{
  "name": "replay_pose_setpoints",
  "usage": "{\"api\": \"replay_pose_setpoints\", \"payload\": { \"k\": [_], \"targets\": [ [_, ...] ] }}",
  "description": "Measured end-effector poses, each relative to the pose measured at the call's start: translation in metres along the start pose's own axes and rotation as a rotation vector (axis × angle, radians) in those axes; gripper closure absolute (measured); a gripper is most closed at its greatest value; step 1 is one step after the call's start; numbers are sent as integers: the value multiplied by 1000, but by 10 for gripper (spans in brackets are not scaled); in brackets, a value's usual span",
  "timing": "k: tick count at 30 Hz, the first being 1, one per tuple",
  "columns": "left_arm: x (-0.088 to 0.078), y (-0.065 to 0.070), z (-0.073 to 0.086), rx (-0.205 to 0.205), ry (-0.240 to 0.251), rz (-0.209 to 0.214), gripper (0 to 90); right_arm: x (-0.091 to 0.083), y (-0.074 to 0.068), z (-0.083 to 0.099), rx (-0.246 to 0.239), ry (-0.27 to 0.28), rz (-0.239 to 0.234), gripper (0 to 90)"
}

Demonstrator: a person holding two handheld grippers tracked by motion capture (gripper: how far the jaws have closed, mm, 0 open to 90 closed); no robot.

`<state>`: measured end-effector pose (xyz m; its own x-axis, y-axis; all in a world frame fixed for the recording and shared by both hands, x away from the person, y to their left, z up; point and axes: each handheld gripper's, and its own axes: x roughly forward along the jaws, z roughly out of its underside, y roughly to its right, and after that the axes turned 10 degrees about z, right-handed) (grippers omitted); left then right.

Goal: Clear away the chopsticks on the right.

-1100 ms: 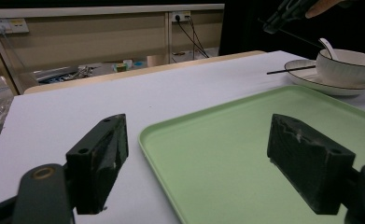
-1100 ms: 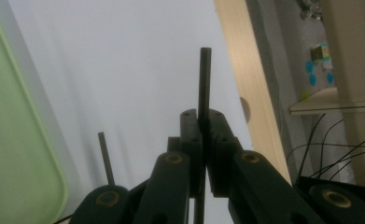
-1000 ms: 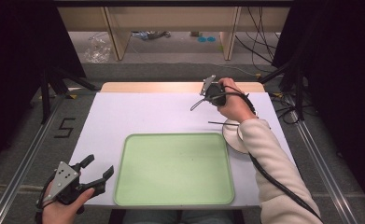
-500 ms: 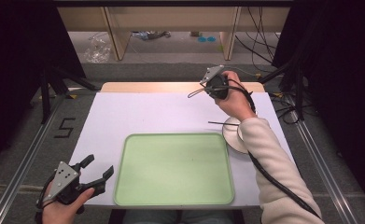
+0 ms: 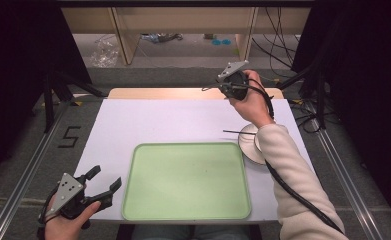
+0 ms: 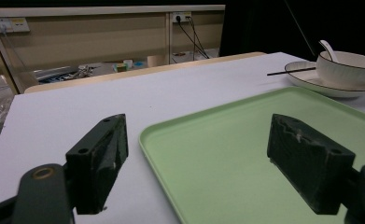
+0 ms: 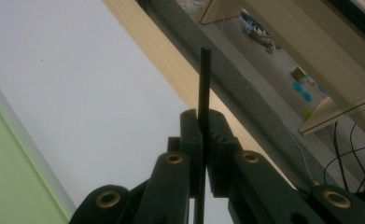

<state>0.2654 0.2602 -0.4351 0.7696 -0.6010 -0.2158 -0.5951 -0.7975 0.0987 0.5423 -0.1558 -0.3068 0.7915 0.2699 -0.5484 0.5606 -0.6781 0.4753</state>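
My right gripper (image 5: 221, 88) is raised over the table's far edge, shut on a thin black chopstick (image 7: 204, 79) that runs between its pads (image 7: 192, 135) and pokes out past them. A second black chopstick (image 5: 238, 132) rests across the rim of a white plate (image 5: 247, 146) at the right. On that plate stands a white bowl (image 6: 348, 65) with a spoon (image 6: 327, 46) in it. My left gripper (image 5: 106, 177) stands open at the front left corner, beside the green tray (image 5: 185, 180), with nothing between its jaws.
A white sheet (image 5: 158, 120) covers the table, with a wooden strip (image 5: 158, 93) along its far edge. Beyond it lie wooden shelving, cables and small clutter on the floor (image 5: 173, 37). Metal rails (image 5: 33, 155) run along both sides.
My right gripper has risen with the chopstick, moving up the picture toward the far edge. The left gripper has stayed in place.
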Motion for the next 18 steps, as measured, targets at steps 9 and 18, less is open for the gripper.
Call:
{"api": "replay_pose_setpoints", "payload": {
  "k": [9,18],
  "targets": [
    [0,0,0,-1,1,0,204,-7,6,-4,41,21,4,881],
    [0,0,0,-2,2,1,205,-10,8,-5,182,24,-20,881]
  ]
}}
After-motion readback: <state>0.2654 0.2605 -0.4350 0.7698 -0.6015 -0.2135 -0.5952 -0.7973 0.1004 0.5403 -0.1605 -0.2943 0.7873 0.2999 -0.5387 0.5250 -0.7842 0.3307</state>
